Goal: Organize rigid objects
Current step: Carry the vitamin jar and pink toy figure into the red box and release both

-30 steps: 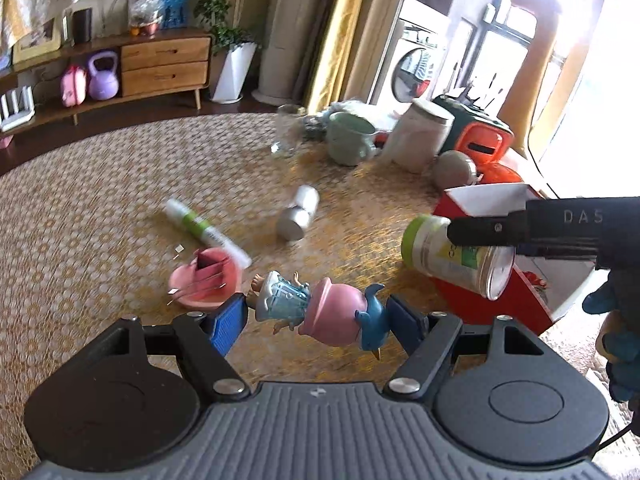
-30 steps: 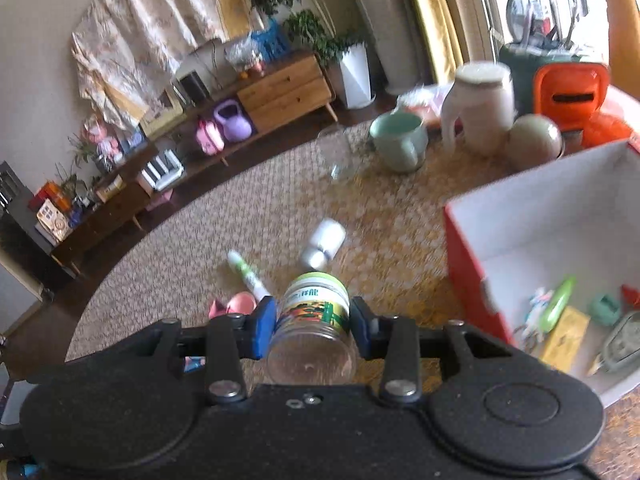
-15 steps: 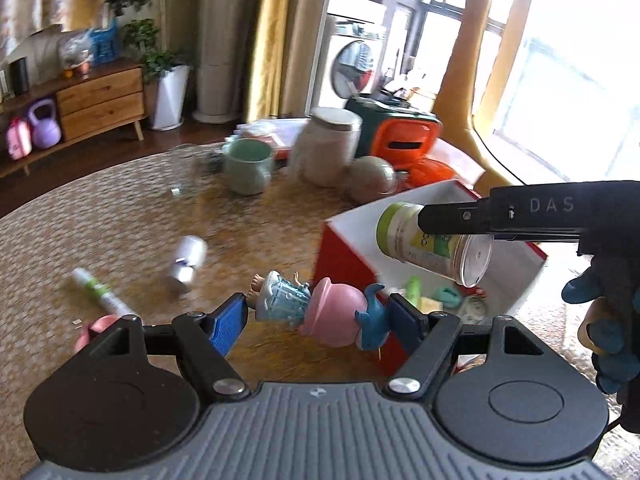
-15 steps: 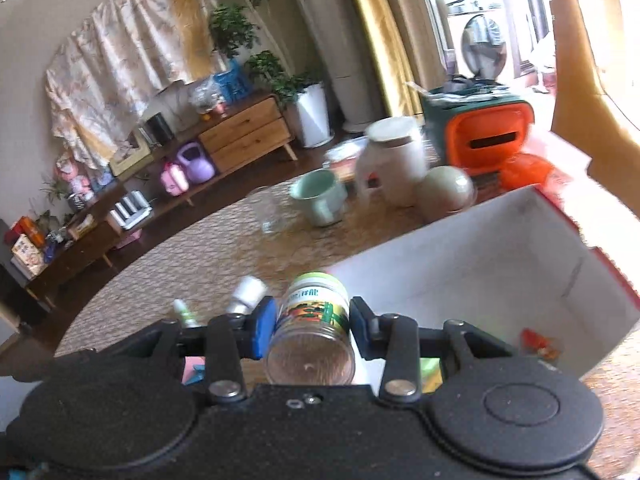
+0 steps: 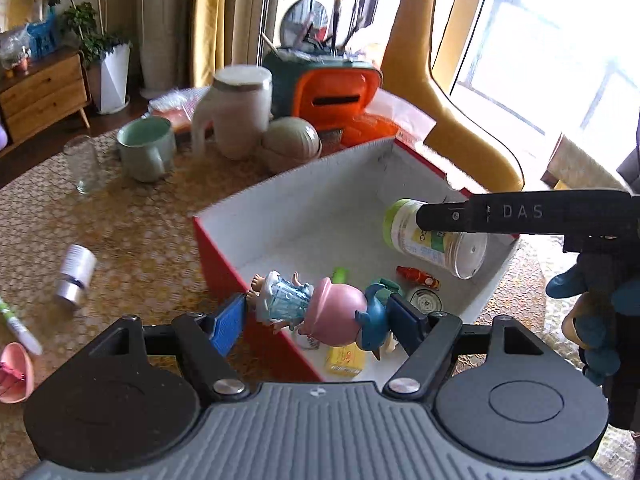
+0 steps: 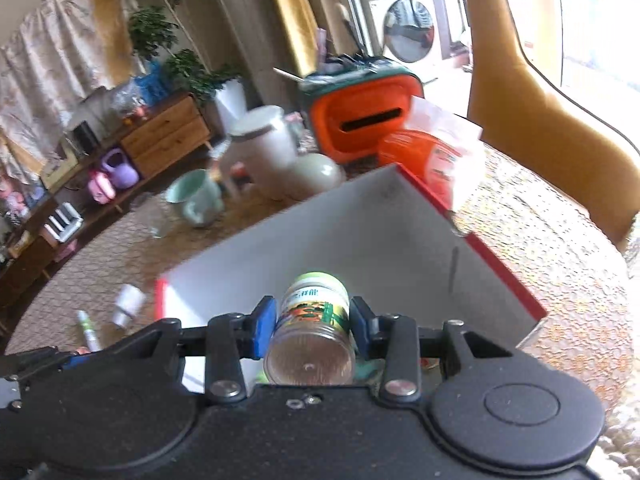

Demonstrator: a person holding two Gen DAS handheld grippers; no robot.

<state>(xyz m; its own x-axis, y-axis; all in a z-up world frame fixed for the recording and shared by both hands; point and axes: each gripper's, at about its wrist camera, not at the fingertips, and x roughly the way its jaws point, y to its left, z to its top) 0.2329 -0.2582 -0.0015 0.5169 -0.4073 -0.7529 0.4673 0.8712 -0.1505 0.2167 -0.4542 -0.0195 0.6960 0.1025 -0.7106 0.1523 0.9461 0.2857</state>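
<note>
Since the earlier frames both grippers have travelled from over the open table to over the red box, which now fills the middle of each view; a second ago it sat off to the right. On the far left of the left wrist view, a pink item, a green-and-white tube and a small silver-and-white bottle lie on the table, now well behind the left gripper. That gripper still pinches the doll, lying sideways between its blue pads above the box's near red wall. Inside the box lie a yellow packet, a green piece and a small orange-red item. To the right, the right gripper keeps its pads pressed on a clear jar with a green lid, held on its side over the box's white interior; a gloved hand holds that tool at the far right.

The table wears a golden honeycomb-patterned cover. Behind the box stand a clear glass, a pale green mug, a white lidded jug, a round beige bowl and an orange-and-green case. Further back are a wooden sideboard, potted plants, yellow curtains, a washing machine and a mustard chair by the bright window.
</note>
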